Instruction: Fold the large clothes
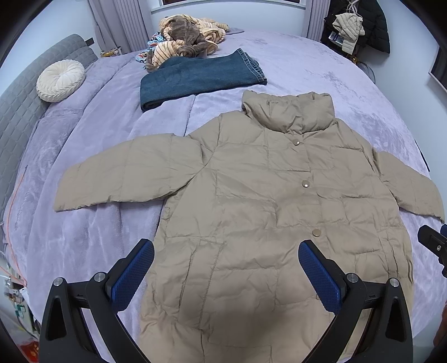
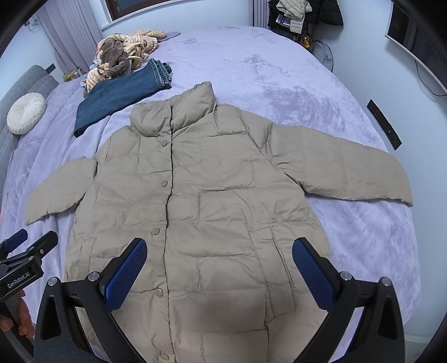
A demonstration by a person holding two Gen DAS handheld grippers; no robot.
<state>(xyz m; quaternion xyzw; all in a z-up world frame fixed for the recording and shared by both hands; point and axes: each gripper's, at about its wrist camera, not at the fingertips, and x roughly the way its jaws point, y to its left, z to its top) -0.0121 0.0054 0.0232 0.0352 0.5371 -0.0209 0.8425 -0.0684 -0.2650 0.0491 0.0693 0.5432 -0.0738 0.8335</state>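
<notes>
A beige quilted puffer jacket (image 1: 251, 195) (image 2: 201, 201) lies flat on the lilac bed, front up, snaps shut, collar away from me and both sleeves spread out sideways. My left gripper (image 1: 226, 251) hovers open above the lower left part of the jacket, with nothing between its blue pads. My right gripper (image 2: 219, 248) hangs open over the lower right part, also holding nothing. Each gripper shows at the edge of the other's view: the right gripper (image 1: 433, 245) beside the hem, the left gripper (image 2: 25, 251) held by a hand.
Folded blue jeans (image 1: 201, 78) (image 2: 120, 92) lie beyond the collar. A heap of striped plush clothes (image 1: 187, 36) sits further back. A round white cushion (image 1: 60, 81) rests against the grey headboard. Coats (image 1: 360, 25) hang at the far right. The bedcover (image 1: 321, 64) stretches all around.
</notes>
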